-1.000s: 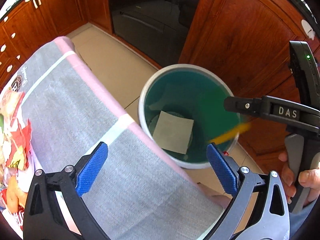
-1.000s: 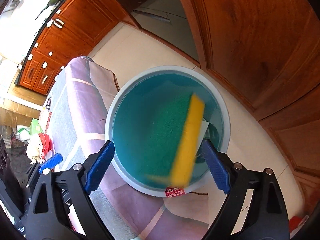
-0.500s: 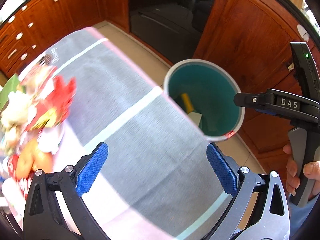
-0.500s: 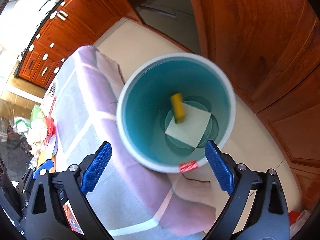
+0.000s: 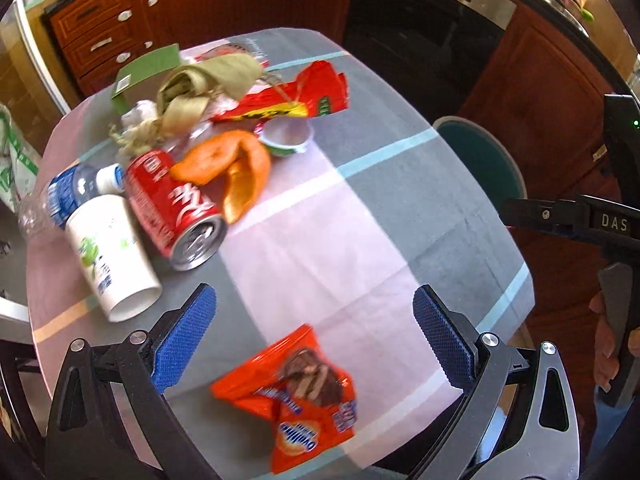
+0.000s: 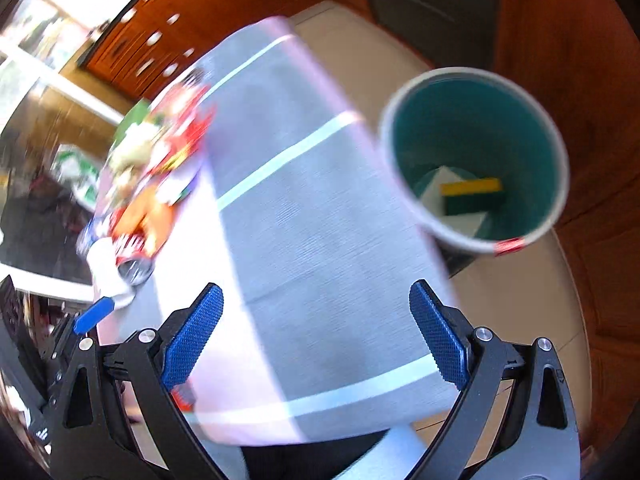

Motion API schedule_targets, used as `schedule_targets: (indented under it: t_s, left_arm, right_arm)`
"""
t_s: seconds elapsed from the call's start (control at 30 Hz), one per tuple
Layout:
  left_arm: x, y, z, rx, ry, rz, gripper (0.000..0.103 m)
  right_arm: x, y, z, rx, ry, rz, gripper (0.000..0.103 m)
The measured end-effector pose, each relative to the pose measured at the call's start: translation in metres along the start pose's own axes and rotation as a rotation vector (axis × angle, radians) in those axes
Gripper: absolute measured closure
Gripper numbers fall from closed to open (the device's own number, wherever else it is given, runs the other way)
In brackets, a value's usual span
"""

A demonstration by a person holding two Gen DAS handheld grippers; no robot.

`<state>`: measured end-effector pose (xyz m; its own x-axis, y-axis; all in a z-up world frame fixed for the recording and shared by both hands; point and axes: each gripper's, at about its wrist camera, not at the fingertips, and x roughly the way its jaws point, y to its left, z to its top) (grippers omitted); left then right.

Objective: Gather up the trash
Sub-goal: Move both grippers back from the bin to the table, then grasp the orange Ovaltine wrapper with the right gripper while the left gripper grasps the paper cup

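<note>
Over the round table (image 5: pixel 360 208) hangs the left gripper (image 5: pixel 316 336), its blue pads spread wide with nothing between them; just below it on the grey and pink cloth lies an orange snack wrapper (image 5: pixel 296 396), flat and crumpled, not touched by either finger; at the right edge of that view the person's right hand (image 5: pixel 612 344) grips the handle of the other tool, which sits level and pointed leftward beside the table rim; the right gripper (image 6: pixel 316 336) is likewise released, jaws apart and holding nothing, aimed down across the cloth toward the floor; now the containers: the teal bin (image 6: pixel 476 160) stands on the floor just beside the table edge, and inside it lie a yellow and green sponge (image 6: pixel 472 196) resting on a white sheet of paper (image 6: pixel 436 188); on the far side of the table sits the heap of trash; a red soda can (image 5: pixel 176 208) lies on its side with its top toward the camera, touching a white cup (image 5: pixel 112 256) that also lies tipped over; a plastic bottle (image 5: pixel 76 188) with a blue label lies behind them; orange peel (image 5: pixel 236 172) rests against the can, a small bowl (image 5: pixel 286 136) sits upright beyond it, and a red wrapper (image 5: pixel 296 96) and crumpled brown paper (image 5: pixel 200 84) sit farther back; the right view is blurred, so the heap shows there only as smears.
</note>
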<state>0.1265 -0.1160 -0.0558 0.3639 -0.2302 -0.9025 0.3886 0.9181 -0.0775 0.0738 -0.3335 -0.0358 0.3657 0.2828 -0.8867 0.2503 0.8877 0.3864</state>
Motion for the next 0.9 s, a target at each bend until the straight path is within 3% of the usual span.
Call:
schedule_targets:
  t_s: [0.43,0.7,0.87,0.9]
  left_arm:
    - [-0.026,0.105,-0.08,-0.161,-0.004,0.051,0.004]
    - [-0.028,0.147,-0.097,-0.272,0.009,0.015,0.004]
    - [-0.03,0.156,-0.094,-0.295,0.004,0.014,0.004]
    - [-0.03,0.157,-0.093,-0.299,0.002,0.01,0.004]
  right_arm:
    - [0.053,0.136,-0.074,-0.25,0.179,0.034,0.013]
    - [0.083,0.171,-0.099,-0.317,0.24,0.018,0.013]
    - [0.093,0.18,-0.108,-0.374,0.227,-0.016,0.013]
    - [0.094,0.182,-0.109,-0.388,0.223,-0.024,0.017]
